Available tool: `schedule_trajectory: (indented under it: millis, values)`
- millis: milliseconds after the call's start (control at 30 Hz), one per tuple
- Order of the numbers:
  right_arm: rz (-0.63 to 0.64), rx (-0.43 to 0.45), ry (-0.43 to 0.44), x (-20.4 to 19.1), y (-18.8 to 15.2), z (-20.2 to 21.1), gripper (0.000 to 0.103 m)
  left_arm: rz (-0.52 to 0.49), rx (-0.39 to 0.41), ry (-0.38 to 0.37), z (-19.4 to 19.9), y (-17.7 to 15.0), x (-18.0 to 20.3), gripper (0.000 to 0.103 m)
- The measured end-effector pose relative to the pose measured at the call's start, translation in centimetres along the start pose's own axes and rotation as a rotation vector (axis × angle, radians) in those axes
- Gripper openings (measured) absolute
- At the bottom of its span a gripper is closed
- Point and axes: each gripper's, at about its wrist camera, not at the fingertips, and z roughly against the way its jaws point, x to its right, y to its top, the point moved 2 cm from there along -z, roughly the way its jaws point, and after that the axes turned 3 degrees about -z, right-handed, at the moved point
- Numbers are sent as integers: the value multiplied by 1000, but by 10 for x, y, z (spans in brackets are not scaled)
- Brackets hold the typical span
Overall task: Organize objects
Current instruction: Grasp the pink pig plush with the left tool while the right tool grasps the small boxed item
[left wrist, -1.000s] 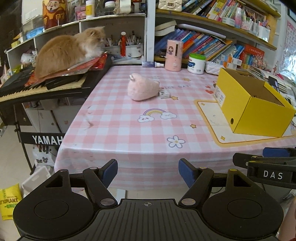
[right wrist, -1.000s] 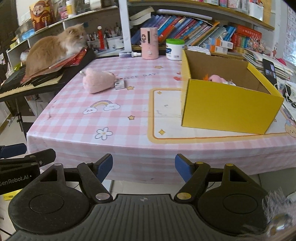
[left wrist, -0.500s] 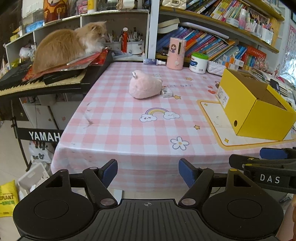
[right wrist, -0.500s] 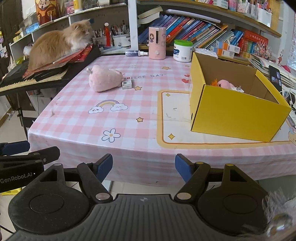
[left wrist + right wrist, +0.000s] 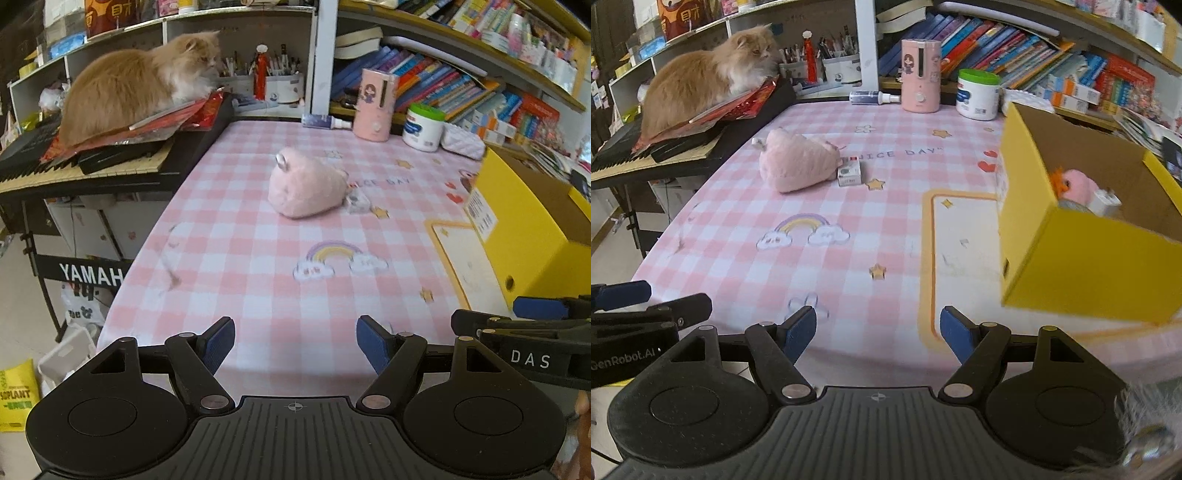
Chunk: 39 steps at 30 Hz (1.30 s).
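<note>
- The left gripper is hovering over the desk's near edge, tongs spread and pinching nothing.
- The right gripper is hanging beside it, likewise spread and empty.
- A pink plush toy is lying toward the desk's far left corner, a small white box touching it.
- A yellow box is sitting at the right edge, holding a pink toy.

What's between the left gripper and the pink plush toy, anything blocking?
Nothing visible. The left gripper is open and empty at the table's near edge; only bare checked tablecloth lies between it and the pink plush toy. A small white box sits against the toy's right side, off the approach line.
</note>
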Motion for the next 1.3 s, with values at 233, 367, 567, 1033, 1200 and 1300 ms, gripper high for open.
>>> schedule_trajectory:
  millis: [233,367,567,1033,1200,1300]
  values:
    - [12,36,27,7,45,-34,70,22,4,39,-32,43,-4,75]
    - [30,39,54,6,68,-57,67,41,9,60,-47,62,-5,75]
    - [45,36,83,2,99,-95,59,66,3,90,-66,82,-9,75]
    - [115,7,70,-26,128,-184,47,132,26,59,-98,121,-25,83]
    - [115,14,79,-30,130,-200,46,136,6,54,-110,129,-27,83]
    - [130,31,83,-30,132,-203,39,135,-4,42,-117,133,-25,83]
